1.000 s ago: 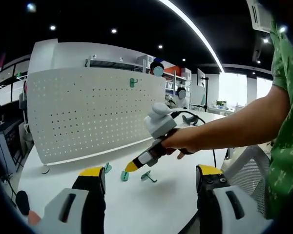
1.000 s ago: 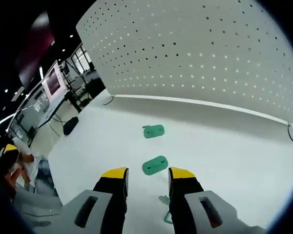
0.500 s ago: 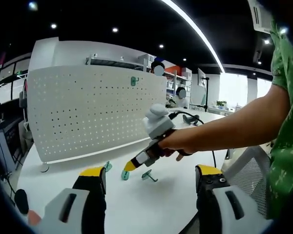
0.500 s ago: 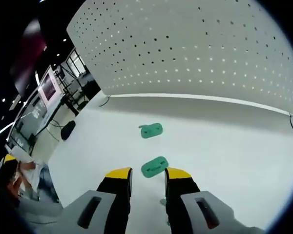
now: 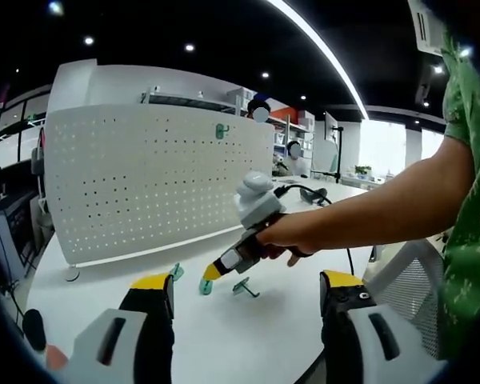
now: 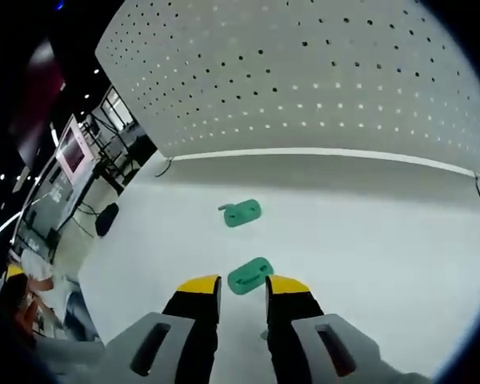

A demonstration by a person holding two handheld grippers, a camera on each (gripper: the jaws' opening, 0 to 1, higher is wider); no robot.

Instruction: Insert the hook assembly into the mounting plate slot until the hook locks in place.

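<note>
While its yellow-tipped jaws stand narrowly apart on either side of the near hook [image 6: 250,276], the right gripper [image 6: 242,286] looks set to pinch it, though contact cannot be confirmed from this angle. A second hook [image 6: 242,214] lies farther off on the table [image 6: 384,240], between the gripper and the pegboard [image 6: 304,80], where the piece must presumably go. The left gripper [image 5: 244,290] hangs back with jaws spread wide and empty, probably to keep everything in sight; one hook [image 5: 221,131] already hangs on the board.
</note>
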